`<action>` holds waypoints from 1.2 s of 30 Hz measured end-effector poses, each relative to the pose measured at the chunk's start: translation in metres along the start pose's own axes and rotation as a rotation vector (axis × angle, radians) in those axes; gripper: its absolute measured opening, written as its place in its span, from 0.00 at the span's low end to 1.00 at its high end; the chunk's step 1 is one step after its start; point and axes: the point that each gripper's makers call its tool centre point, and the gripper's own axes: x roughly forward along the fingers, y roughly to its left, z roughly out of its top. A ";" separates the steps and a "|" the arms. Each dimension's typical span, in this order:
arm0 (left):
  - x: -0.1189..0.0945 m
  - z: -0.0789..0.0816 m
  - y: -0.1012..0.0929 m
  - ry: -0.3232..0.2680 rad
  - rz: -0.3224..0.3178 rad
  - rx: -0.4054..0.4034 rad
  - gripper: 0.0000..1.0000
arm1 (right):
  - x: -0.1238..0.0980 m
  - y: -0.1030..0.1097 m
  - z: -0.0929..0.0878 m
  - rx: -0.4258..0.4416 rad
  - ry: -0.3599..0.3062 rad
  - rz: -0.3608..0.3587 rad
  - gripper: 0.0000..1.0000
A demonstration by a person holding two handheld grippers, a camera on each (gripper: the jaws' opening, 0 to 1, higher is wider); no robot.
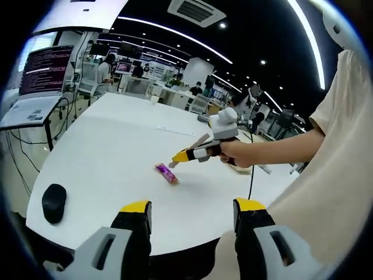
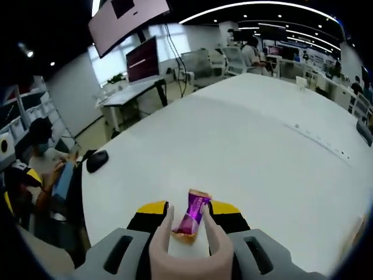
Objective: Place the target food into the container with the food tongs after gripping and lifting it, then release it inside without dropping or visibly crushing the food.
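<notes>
The white table (image 2: 262,134) takes up the centre of both views, and no container shows on it, so your first risk is lifting with nowhere settled to carry the food. A black mouse (image 1: 53,202) lies at the lower left of the left gripper view, well apart from the work. Your left gripper (image 1: 192,213) rises from the bottom of its view with its fingers spread wide and nothing between them. Your right gripper (image 2: 190,224), low centre in its own view, carries pale food tongs (image 2: 187,256) whose tips stand apart on either side of the purple wrapped candy (image 2: 193,217); I cannot tell whether they touch it yet. The candy lies flat on the table, its long axis running roughly along the tongs, far end tilted slightly toward the upper right. Gripped along its slick sides, it may squirt forward or twist out as you close; squeeze harder and you may crush it.
</notes>
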 end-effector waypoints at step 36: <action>0.001 -0.004 0.007 0.003 0.042 -0.044 0.56 | 0.032 -0.010 -0.027 -0.124 0.089 -0.037 0.22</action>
